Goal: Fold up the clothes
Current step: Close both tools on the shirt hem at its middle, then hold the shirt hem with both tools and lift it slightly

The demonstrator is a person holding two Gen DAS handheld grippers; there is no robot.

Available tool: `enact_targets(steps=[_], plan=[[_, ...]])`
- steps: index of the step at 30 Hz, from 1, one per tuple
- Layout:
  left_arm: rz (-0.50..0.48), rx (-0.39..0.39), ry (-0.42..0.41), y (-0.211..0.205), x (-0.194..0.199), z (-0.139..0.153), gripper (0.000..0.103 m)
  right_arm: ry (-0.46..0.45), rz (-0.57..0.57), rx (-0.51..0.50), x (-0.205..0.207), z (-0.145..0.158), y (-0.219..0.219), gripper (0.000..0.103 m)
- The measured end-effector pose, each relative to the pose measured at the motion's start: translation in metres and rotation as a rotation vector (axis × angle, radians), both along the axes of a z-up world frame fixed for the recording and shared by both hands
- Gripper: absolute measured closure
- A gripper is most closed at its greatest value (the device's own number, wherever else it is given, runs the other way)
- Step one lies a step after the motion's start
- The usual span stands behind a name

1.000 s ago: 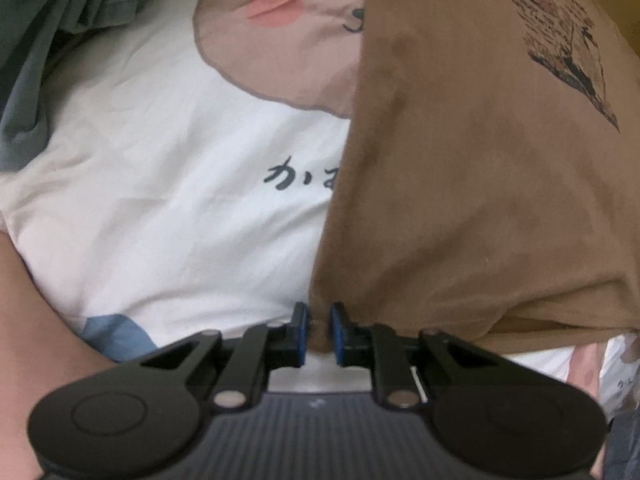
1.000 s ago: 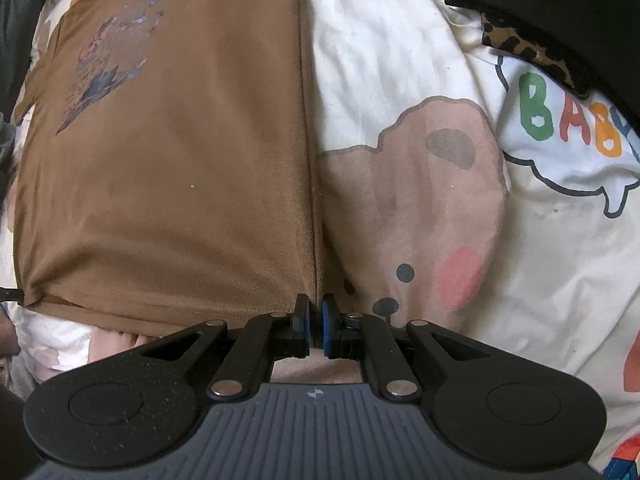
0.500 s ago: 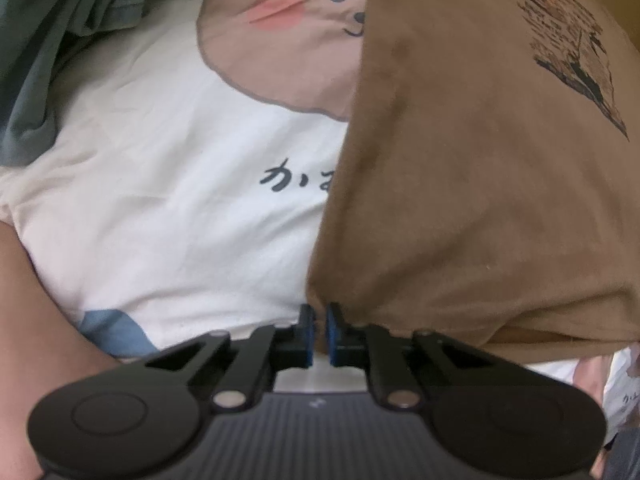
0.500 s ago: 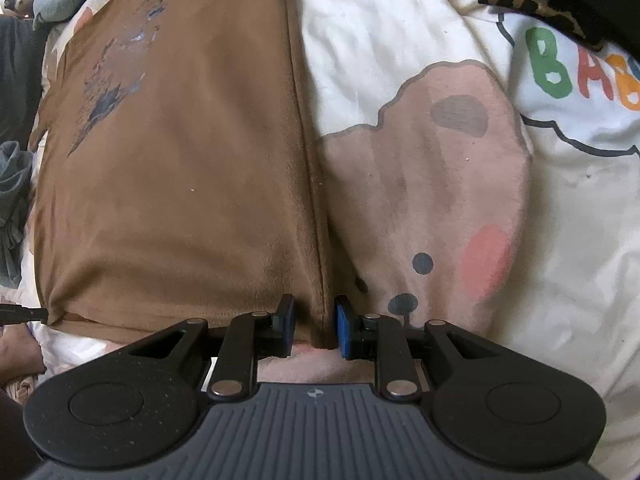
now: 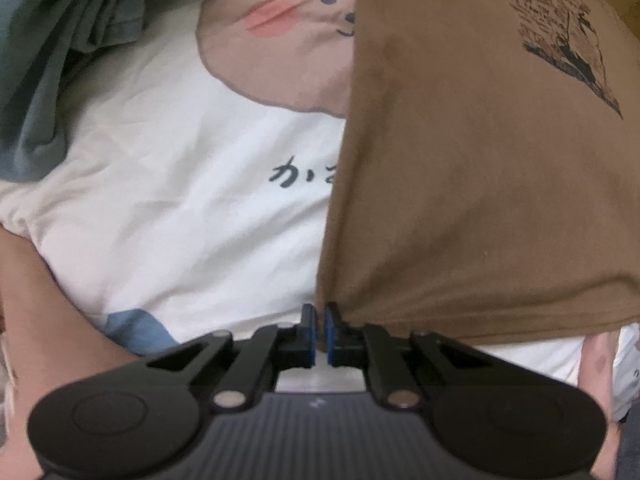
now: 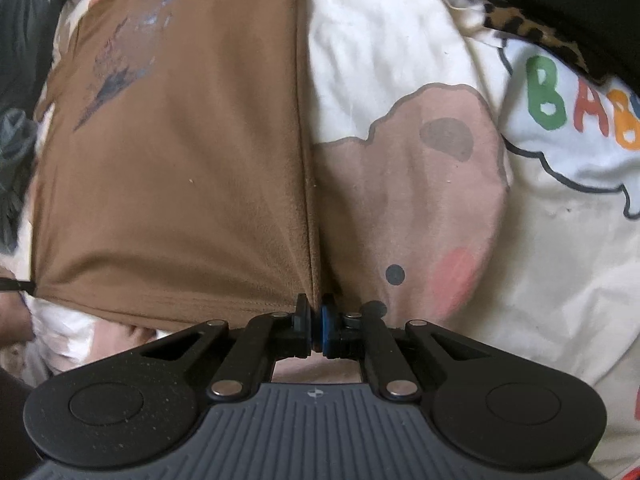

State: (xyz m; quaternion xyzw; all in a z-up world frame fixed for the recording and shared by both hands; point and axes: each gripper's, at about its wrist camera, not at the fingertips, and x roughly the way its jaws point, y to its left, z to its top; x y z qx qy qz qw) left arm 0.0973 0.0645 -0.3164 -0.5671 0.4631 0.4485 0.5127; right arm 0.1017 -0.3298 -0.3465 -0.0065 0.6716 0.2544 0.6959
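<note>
Pinching both near corners of the brown shirt (image 6: 172, 184) on the cartoon bedsheet (image 6: 540, 260): left gripper (image 5: 319, 332) and right gripper (image 6: 315, 330) each clenched on its hem. We risk one corner slipping out if we pull unevenly, skewing the fold. Long axis runs away from us, print end far.

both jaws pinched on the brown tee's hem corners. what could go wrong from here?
1. The left gripper and right gripper each catch only the very corner of the brown T-shirt; either could slip on lifting.
2. The printed bedsheet lies right under the corners, so it might be pinched too.
3. The grey garment sits close beside; a fold that way could land on it.
</note>
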Motion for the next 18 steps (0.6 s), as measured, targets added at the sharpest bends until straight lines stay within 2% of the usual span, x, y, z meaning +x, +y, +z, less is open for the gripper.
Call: enact_targets(steps=[1,3,8,9,11,12,18], plan=[[0.006,0.001,-0.004,0.0,0.0,-0.001,0.076,0.0,0.006,-0.01,0.0,-0.001,0.003,0.101],[0.018,0.004,-0.012,0.001,0.0,-0.003,0.066,0.005,0.004,-0.021,0.001,-0.004,0.005,0.101],[0.048,0.011,-0.032,0.002,-0.001,-0.007,0.066,0.006,0.021,-0.046,0.002,-0.006,0.011,0.101],[0.054,0.012,-0.036,0.003,-0.001,-0.008,0.068,0.007,0.023,-0.051,0.003,-0.007,0.013,0.101],[0.044,0.006,-0.04,0.002,0.0,-0.007,0.091,0.009,0.02,-0.061,0.003,-0.007,0.015,0.101],[0.031,-0.002,-0.033,0.004,0.002,-0.004,0.098,0.011,0.016,-0.064,0.003,-0.007,0.016,0.101],[-0.017,-0.053,0.005,0.021,0.006,0.021,0.099,0.013,-0.02,-0.045,0.002,0.009,0.011,0.101]])
